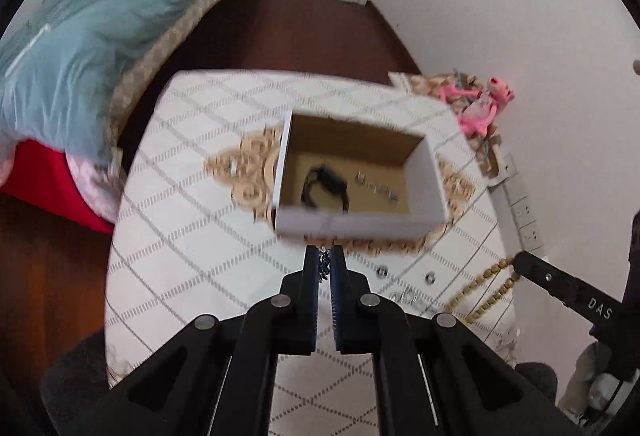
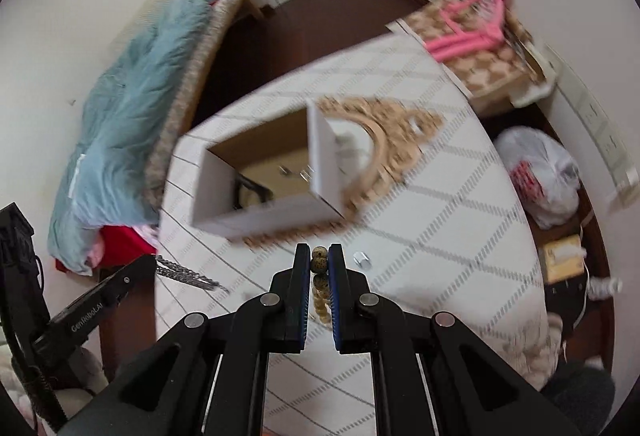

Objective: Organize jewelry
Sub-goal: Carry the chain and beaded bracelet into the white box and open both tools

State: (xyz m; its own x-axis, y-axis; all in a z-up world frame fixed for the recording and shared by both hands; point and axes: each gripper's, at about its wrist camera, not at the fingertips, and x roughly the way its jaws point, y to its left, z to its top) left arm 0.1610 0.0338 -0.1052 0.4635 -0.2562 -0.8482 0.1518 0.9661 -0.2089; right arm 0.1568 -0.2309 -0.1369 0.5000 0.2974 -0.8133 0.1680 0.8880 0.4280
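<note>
Left gripper [image 1: 325, 256] clamps silver chain [image 1: 323, 265] | right gripper [image 2: 319, 256] clamps wooden bead string [image 2: 320, 276] | both above white box [image 1: 352, 224] on table [image 1: 180, 236]

a white tablecloth [image 1: 192, 236] with a grey diamond pattern and a tan ornamental centre covered the table. a light blue quilt [image 1: 76, 36] lay heaped on a bed to the left, with red fabric [image 1: 52, 180] under its near end. a pink plush toy [image 2: 480, 16] lay on a patterned stand by the wall. a white plastic bag [image 2: 540, 176] sat on the dark wooden floor [image 1: 280, 32].
</note>
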